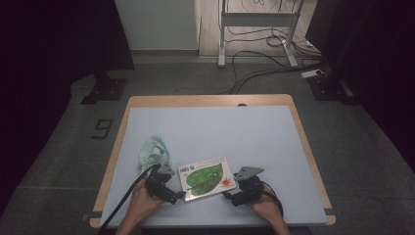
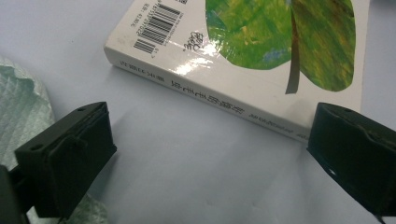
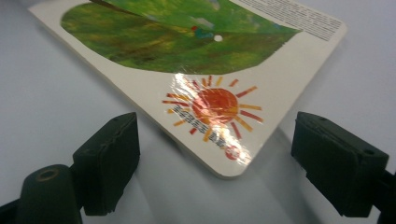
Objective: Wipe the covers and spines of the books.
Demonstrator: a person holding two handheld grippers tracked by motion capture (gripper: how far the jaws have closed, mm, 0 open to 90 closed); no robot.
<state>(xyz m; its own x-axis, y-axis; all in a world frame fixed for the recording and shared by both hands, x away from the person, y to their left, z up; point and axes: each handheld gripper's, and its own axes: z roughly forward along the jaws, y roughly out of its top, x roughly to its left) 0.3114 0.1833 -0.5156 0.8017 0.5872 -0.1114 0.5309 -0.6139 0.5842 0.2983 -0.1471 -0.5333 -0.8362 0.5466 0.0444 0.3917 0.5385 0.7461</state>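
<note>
A white-covered book point(image 1: 205, 178) with a green leaf and a red sun lies flat near the table's front edge. My left gripper point(image 1: 180, 196) sits at the book's near left corner. In the left gripper view it point(image 2: 205, 158) stands wide open on bare table, with the book's spine point(image 2: 224, 100) just ahead and nothing between the pads. My right gripper point(image 1: 228, 195) is at the near right corner. In the right gripper view it point(image 3: 219, 140) is open, and the book's rounded corner with the sun point(image 3: 215, 105) reaches in between the jaws without touching either pad.
A crumpled pale green cloth point(image 1: 154, 151) lies left of the book, behind my left gripper, and shows again as the cloth point(image 2: 18, 112) beside the left jaw. The pale blue tabletop point(image 1: 244, 132) stretches away behind the book. Cables and a stand sit on the floor beyond.
</note>
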